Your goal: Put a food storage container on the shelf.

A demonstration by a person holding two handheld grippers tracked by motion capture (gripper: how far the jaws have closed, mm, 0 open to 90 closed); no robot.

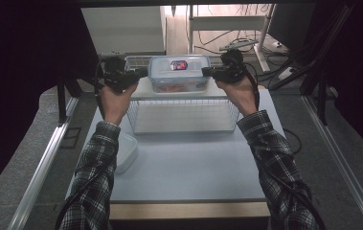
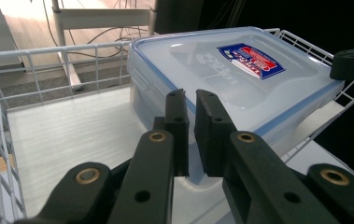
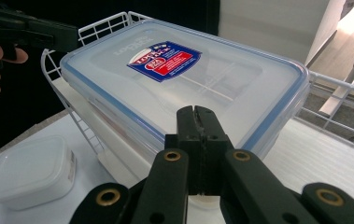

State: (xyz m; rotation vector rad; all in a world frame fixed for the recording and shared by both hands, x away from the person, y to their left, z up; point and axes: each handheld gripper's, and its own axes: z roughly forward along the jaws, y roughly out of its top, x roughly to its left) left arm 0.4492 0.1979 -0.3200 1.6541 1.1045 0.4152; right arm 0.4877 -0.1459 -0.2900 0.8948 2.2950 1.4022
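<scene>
A clear rectangular container (image 1: 179,72) with a blue-sealed lid and a red and blue label hangs over a white wire basket (image 1: 132,115) at the far end of the table. My left gripper (image 1: 143,73) grips its left end, my right gripper (image 1: 207,72) its right end. In the left gripper view the container (image 2: 240,70) lies just beyond my left gripper (image 2: 191,100), whose jaws pinch its near edge with a thin gap. In the right gripper view my right gripper (image 3: 197,112) is shut tight on the container (image 3: 179,79) at its side flap.
A small lidded plastic tub (image 1: 126,151) sits on the pale table (image 1: 193,163) near the left edge, by the left forearm. The basket (image 2: 48,49) has a white ribbed floor sheet. Cables and a stand lie on the floor beyond the table.
</scene>
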